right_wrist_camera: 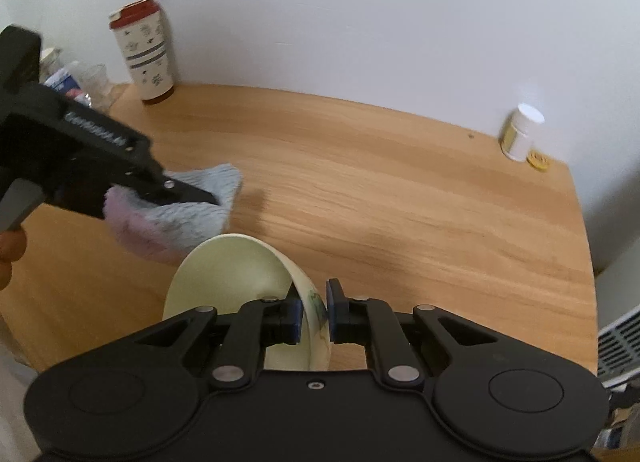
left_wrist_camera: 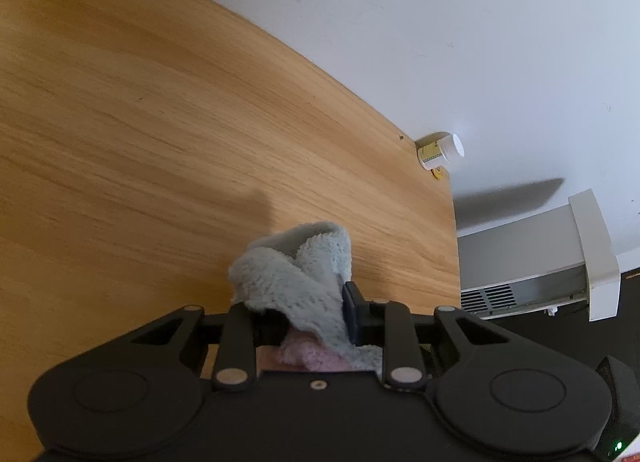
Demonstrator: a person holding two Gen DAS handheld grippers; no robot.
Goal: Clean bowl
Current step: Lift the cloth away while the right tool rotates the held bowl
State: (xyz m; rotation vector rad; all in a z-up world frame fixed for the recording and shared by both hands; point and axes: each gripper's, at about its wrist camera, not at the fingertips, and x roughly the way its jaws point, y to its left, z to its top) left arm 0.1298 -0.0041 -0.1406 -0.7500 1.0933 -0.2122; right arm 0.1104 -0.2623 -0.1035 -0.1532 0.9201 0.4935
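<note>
The right hand-held gripper [right_wrist_camera: 313, 312] clamps the rim of the empty pale bowl [right_wrist_camera: 228, 274], tilted above the desk [right_wrist_camera: 400, 202]. At its ten o'clock, the left hand-held gripper [left_wrist_camera: 308, 314] pinches a blue-pink cloth [left_wrist_camera: 296, 262]. A capped white bottle [right_wrist_camera: 520, 134] stands at two o'clock.

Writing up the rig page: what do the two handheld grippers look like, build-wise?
Both are matte black plastic. The right gripper and left gripper each have a wide body with two round discs, bar linkages on silver pivot pins, and short fingers faced with dark blue pads. Seen from the side, the left has a boxy body with white lettering. A green light glows at its corner. No cables or sleeves are visible.
</note>
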